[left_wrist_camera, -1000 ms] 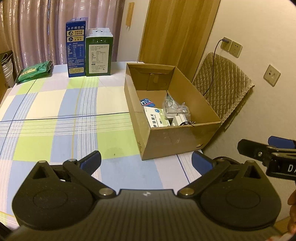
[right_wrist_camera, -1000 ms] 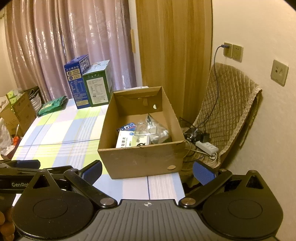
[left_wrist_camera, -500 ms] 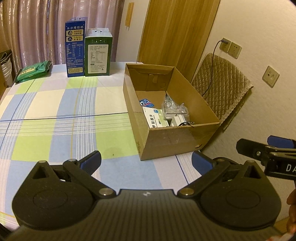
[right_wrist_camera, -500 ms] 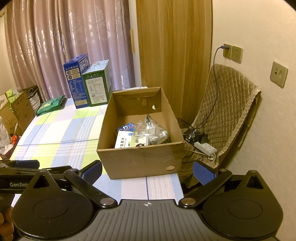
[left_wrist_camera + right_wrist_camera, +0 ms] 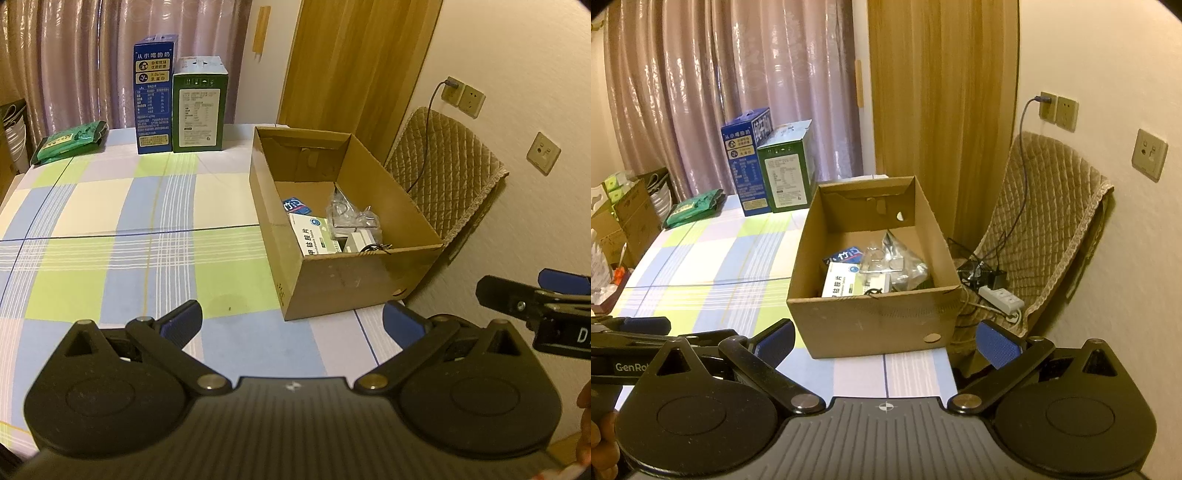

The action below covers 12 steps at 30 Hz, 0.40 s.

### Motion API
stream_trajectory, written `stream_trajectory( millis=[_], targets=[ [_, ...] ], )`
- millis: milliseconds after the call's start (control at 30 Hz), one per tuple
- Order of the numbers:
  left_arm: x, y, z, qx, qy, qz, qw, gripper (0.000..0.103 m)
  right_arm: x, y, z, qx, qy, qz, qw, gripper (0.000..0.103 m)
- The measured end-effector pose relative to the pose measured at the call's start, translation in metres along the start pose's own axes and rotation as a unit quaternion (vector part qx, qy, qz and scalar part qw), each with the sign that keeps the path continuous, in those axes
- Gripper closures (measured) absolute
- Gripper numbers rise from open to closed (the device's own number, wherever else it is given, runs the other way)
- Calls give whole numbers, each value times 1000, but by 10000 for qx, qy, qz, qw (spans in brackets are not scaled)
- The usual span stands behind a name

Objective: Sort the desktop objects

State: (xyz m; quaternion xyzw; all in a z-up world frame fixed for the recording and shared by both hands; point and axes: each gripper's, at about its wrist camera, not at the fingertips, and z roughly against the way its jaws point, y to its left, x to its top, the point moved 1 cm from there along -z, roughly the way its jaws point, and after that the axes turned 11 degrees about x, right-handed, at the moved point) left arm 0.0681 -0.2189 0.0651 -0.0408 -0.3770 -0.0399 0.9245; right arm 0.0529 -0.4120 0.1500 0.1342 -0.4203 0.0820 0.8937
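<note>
An open cardboard box (image 5: 332, 273) (image 5: 871, 321) stands on the checked tablecloth near the table's right edge. Inside lie a white medicine box (image 5: 314, 236) (image 5: 842, 284), a blue packet (image 5: 293, 206) (image 5: 846, 255) and a clear plastic bag (image 5: 347, 214) (image 5: 897, 266) of small items. My left gripper (image 5: 291, 321) hovers open and empty over the table's near part, short of the box. My right gripper (image 5: 884, 338) is open and empty too, just in front of the box. Each gripper shows at the edge of the other's view.
A blue carton (image 5: 153, 96) (image 5: 746, 162) and a green carton (image 5: 199, 107) (image 5: 786, 170) stand at the table's far end, with a green packet (image 5: 70, 142) (image 5: 692, 206) to their left. A quilted chair (image 5: 1052, 236) with a power strip (image 5: 1001, 297) stands right of the table. Boxes (image 5: 628, 218) are stacked at the left.
Both grippers have drifted slightly back and up from the cardboard box; they stay open and empty. Nothing on the table has moved.
</note>
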Motion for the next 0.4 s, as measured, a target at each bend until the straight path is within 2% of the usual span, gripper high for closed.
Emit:
stream_trajectory(
  millis=[167, 300, 400],
  targets=[
    [-1, 0, 0, 19, -6, -1, 10000, 1, 0, 0, 0, 8, 4, 2, 10000, 2],
    [-3, 2, 2, 131, -155, -7, 9998, 1, -2, 1, 0, 3, 8, 14, 10000, 2],
    [-2, 6, 3, 35, -174, 32, 9998, 1, -3, 2, -1, -4, 20, 23, 10000, 2]
  ],
)
